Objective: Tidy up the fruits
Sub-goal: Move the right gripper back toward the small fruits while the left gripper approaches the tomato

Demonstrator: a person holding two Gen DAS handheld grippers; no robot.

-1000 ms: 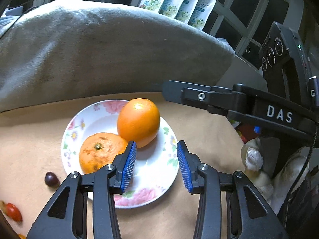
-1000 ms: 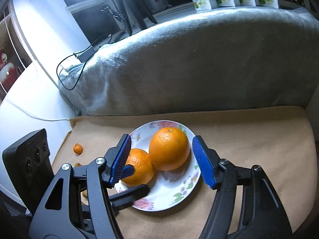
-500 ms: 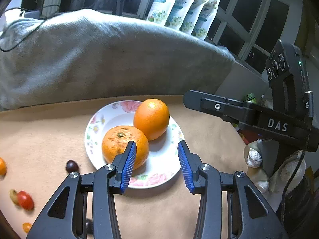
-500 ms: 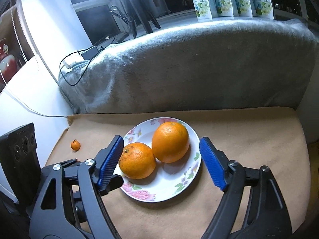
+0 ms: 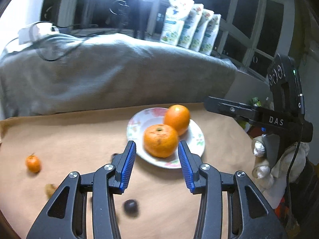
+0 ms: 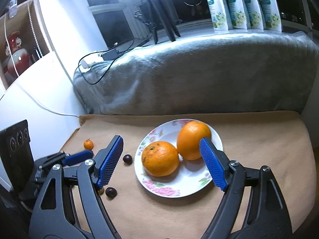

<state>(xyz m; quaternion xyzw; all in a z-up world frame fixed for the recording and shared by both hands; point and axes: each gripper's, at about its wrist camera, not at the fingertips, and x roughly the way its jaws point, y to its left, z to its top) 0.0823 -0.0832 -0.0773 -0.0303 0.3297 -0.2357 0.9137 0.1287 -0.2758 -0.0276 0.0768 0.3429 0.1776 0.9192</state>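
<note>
Your left gripper (image 5: 157,164) has pulled back and off to the left of the plate (image 5: 196,134): a second ago its pads sat over the plate beside the oranges, and now they frame only the near orange (image 5: 160,140) from a distance. More worktop (image 5: 79,139) shows on that side, with a small tangerine (image 5: 33,163) and a dark fruit (image 5: 130,206) newly in view. Your right gripper (image 6: 162,160) has also backed away, and its jaws stand clearly wider than before, with nothing gripped between them.

Glossy ceramic plate (image 6: 216,137); matt tan cloth (image 6: 259,135); fuzzy grey blanket (image 6: 199,69).
</note>
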